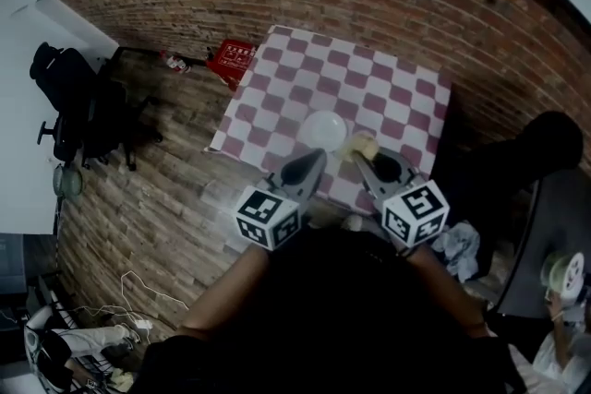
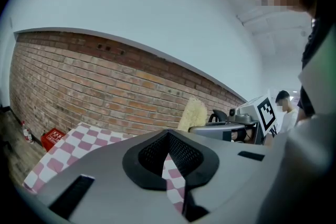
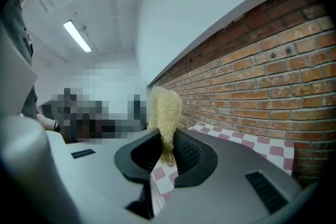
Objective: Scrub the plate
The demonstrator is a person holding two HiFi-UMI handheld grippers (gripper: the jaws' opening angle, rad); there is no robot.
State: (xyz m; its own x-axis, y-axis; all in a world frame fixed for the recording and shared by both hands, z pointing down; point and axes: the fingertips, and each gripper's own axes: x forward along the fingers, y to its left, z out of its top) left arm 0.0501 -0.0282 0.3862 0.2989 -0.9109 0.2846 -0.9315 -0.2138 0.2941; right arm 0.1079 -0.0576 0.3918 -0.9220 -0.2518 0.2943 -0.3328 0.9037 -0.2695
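**A:** What are your grippers holding?

**B:** My right gripper [image 3: 167, 150] is clamped on a pale yellow, fibrous scrubber [image 3: 165, 107]. It pinches the lower end, so the bushy tuft stands out past the tips, free to rub. My left gripper [image 2: 168, 139] is closed, with nothing between its jaws.

**A:** Where is the plate?

**B:** The white plate [image 1: 322, 129] lies on a table with a pink-and-white checked cloth [image 1: 388, 78], just ahead of my left tips. The scrubber is just beside its right rim. I cannot tell if they touch.

**A:** And your hands?

**B:** They are side by side, forearms out, with both grippers pointing forward and slightly down over the table's near edge. I judge that scrubbing has not begun.
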